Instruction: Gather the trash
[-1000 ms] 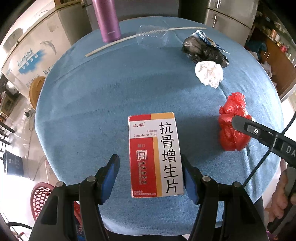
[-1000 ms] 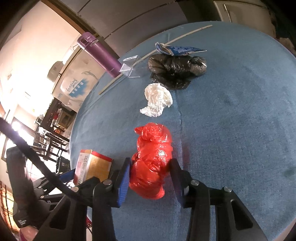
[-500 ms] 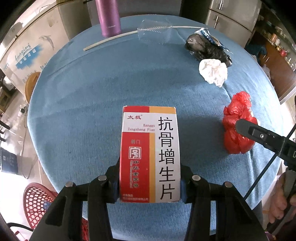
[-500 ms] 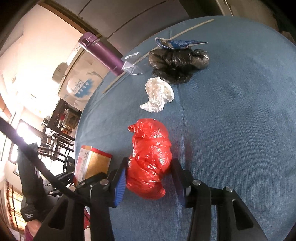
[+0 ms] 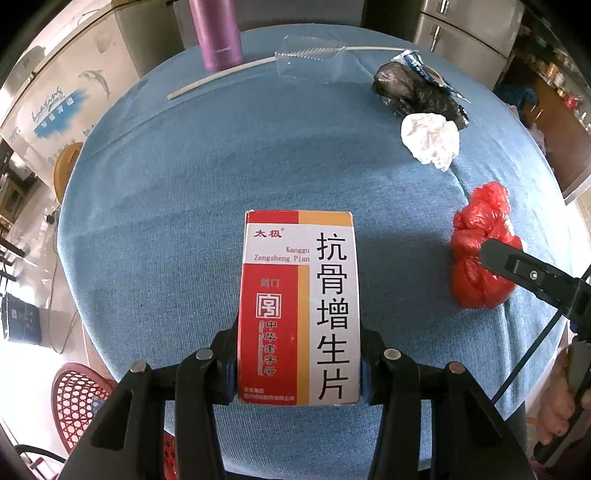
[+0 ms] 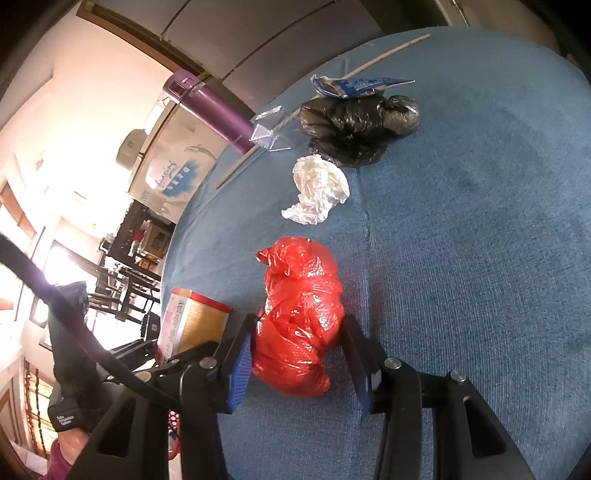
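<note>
A red, white and orange medicine box (image 5: 299, 306) stands between the pads of my left gripper (image 5: 298, 354), which is shut on its lower sides above the blue round table (image 5: 177, 192). The same box (image 6: 195, 321) shows at the left of the right wrist view. A crumpled red plastic bag (image 6: 299, 314) lies between the fingers of my right gripper (image 6: 297, 354), and both blue pads press on it. In the left wrist view the red bag (image 5: 480, 236) sits at the right edge, with a right-gripper finger (image 5: 517, 266) against it.
Further back lie a crumpled white tissue (image 5: 430, 140), a black bag (image 5: 413, 92), a blue wrapper (image 5: 417, 62), a clear plastic cup (image 5: 306, 62) and a thin white stick (image 5: 221, 79). A purple bottle (image 5: 218, 33) stands at the far edge. A red chair (image 5: 77, 398) sits below left.
My left jaws closed from wide apart onto the sides of the medicine box, which now looms larger. The right gripper stayed around the red bag and tilted slightly.
</note>
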Available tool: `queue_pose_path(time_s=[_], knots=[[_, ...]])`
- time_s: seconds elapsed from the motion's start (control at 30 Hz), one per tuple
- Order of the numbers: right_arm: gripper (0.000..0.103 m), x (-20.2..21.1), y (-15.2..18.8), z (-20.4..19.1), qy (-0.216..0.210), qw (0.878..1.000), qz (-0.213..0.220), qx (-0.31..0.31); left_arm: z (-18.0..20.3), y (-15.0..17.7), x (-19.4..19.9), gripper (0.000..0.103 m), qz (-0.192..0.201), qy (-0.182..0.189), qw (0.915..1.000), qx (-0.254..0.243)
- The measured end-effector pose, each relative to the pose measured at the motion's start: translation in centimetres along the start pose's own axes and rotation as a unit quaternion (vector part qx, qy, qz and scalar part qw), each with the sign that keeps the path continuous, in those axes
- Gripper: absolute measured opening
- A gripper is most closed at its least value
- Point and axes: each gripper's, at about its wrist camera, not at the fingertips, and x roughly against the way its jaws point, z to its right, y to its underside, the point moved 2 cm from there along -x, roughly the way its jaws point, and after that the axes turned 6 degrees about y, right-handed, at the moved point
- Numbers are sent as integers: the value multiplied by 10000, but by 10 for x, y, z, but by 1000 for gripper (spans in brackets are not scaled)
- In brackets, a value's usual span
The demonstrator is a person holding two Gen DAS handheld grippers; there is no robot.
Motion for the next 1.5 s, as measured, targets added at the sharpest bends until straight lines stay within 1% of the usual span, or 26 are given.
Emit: queue_pose_path(time_s=[0.1,0.27,0.37,0.67,0.87,1.03,1.23,1.37,1.5], knots=[[48,1,1,5,-134,9998,82,-135,-1,-5,-3,50,-72,-60,9999,95],[47,2,4,9,-305,9993,168,-119,-2,-8,-6,50,-95,-100,9998,149],[46,2,4,12,-423,9989,179,-135,-3,-9,-7,50,-115,-109,9997,187],[44,5,4,17,-588,9981,141,-119,-2,-11,-8,51,-178,-193,9990,367],[42,5,4,17,-593,9982,97,-51,4,-13,-10,51,-181,-275,9990,313],[42,5,3,14,-512,9987,55,32,8,-11,-12,49,-153,-222,9994,196],[42,6,5,12,-455,9989,121,48,21,-11,-11,48,-30,-362,9989,-287],[42,6,6,11,-389,9991,144,0,25,-12,-12,48,-13,-194,9992,-350],[41,8,6,1,-156,9997,113,179,25,-12,-8,48,83,-164,9993,-325]])
